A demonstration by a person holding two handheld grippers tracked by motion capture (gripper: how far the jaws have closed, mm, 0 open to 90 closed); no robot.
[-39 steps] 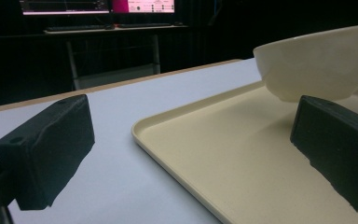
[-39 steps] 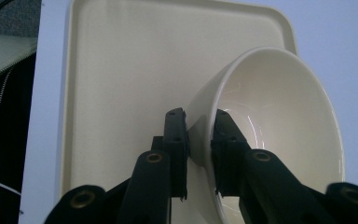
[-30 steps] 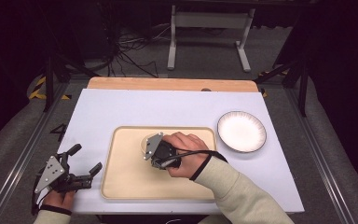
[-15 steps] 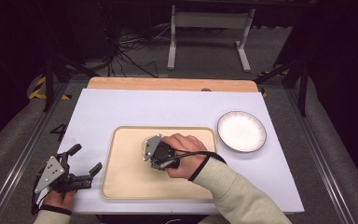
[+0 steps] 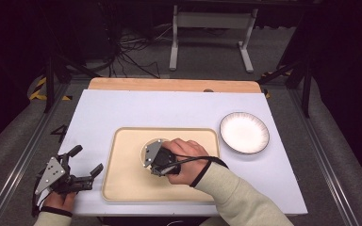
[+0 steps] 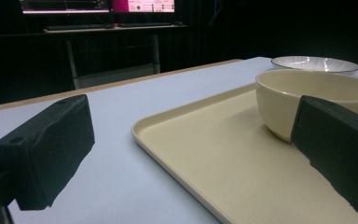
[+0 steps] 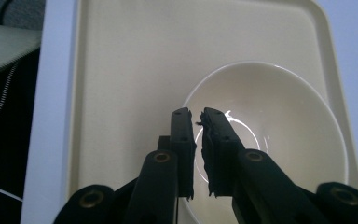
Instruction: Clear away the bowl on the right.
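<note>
Clamping the right claw point(image 7: 198, 140) on the near rim of the cream bowl point(image 7: 279, 135) standing on the tray point(image 5: 127, 179), left claw point(image 5: 86, 162) parted and idle on the surface, I judge a steady lift comes next.

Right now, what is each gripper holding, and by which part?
The right gripper pinches the cream bowl by its rim, one of its fingers outside, the other inside. The left gripper is open, holding nothing.
</note>
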